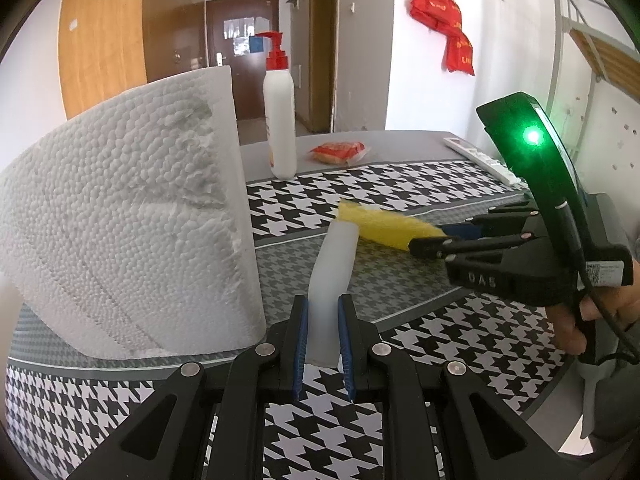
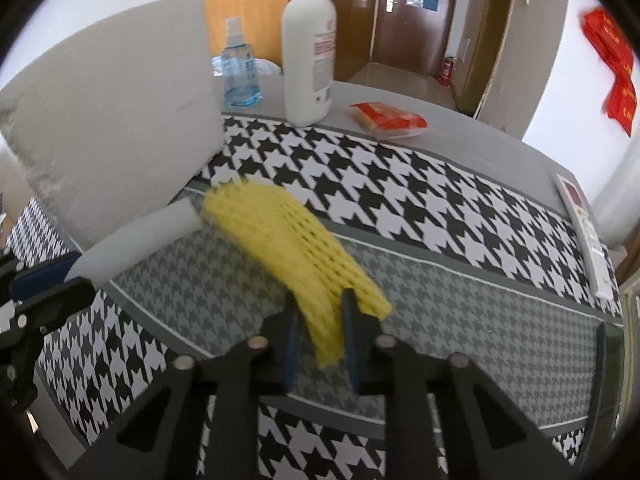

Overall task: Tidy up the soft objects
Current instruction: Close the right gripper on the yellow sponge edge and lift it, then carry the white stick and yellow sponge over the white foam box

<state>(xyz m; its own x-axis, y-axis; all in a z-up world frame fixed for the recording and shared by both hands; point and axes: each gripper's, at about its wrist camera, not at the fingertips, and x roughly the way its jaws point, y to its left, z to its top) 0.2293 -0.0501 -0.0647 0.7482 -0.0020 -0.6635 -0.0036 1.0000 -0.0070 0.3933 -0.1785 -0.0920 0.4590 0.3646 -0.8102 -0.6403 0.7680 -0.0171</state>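
- Jaws of the left gripper (image 1: 323,344) pinch the near end of a white foam tube (image 1: 334,276); the tube runs away from it, its far end over the grey band of the tablecloth (image 1: 460,344).
- Right gripper (image 2: 320,344) is clamped on the near end of a yellow foam net (image 2: 288,248); the net is squeezed between the blue pads.
- Net arches away to the far left, and its far tip sits just beside the far end of the tube, which shows on the left in the right wrist view.
- From the left wrist view the right gripper reaches in from the right, a hand (image 1: 600,312) on its grip and a green light on its housing.
- Foam block (image 1: 120,220), white and pebbled, stands upright to the left of the tube, close beside it.
- Houndstooth cloth, black and white with a grey band, covers the table under both grippers.
- Far side of the table holds a white pump bottle (image 1: 280,120) with a red top, standing upright.
- Red snack packet (image 1: 338,152) lies flat just right of the bottle.
- Clear blue spray bottle (image 2: 240,68) stands left of the pump bottle, past the block.
- White remote (image 2: 584,236) lies along the right edge of the table.
- Red bags (image 1: 444,20) hang on the wall at far right; a brown door stands beyond the table.
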